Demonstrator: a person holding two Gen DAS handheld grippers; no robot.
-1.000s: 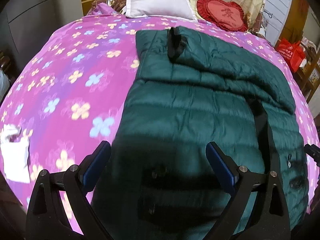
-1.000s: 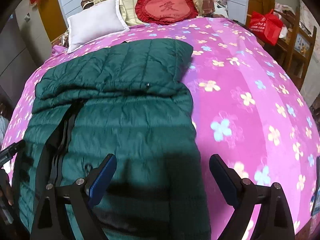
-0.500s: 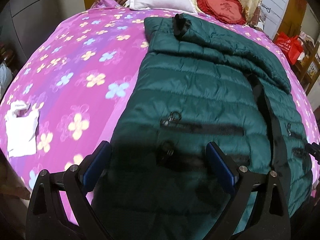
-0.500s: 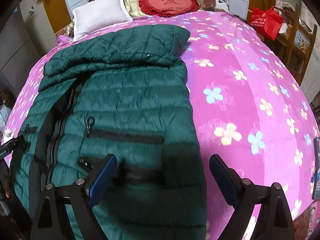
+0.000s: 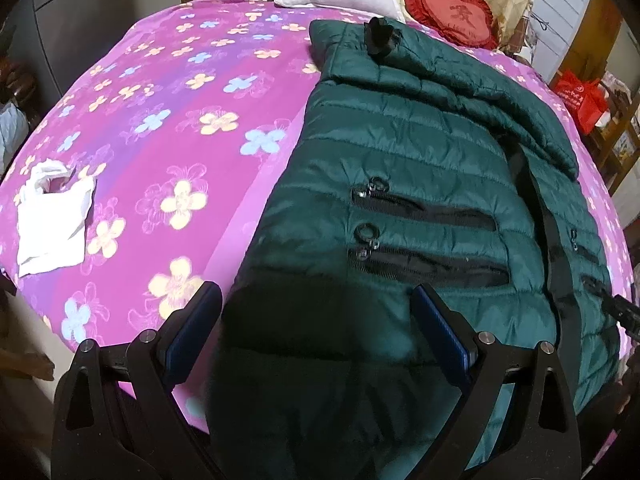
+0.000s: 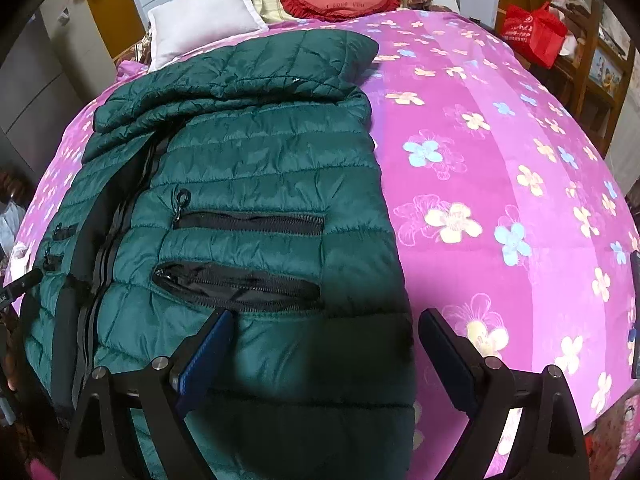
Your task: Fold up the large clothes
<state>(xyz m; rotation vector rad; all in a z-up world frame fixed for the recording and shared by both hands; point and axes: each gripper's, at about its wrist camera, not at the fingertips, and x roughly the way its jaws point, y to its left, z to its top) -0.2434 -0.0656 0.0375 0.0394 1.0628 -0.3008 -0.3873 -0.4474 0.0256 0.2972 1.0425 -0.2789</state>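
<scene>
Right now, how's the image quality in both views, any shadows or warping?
Left wrist view: the bed bulges from fisheye; a dark shadow covers the jacket hem between the gripper fingers. Right wrist view: same bulge, same hem shadow, otherwise sharp.

Dark green quilted jacket (image 5: pixel 420 168) on magenta flower-print bedspread (image 5: pixel 168 128).

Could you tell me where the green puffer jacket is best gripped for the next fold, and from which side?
Probably the bottom hem of the green puffer jacket, from the foot of the bed. It lies flat, hem nearest both open grippers, left and right, one near each corner.
</scene>
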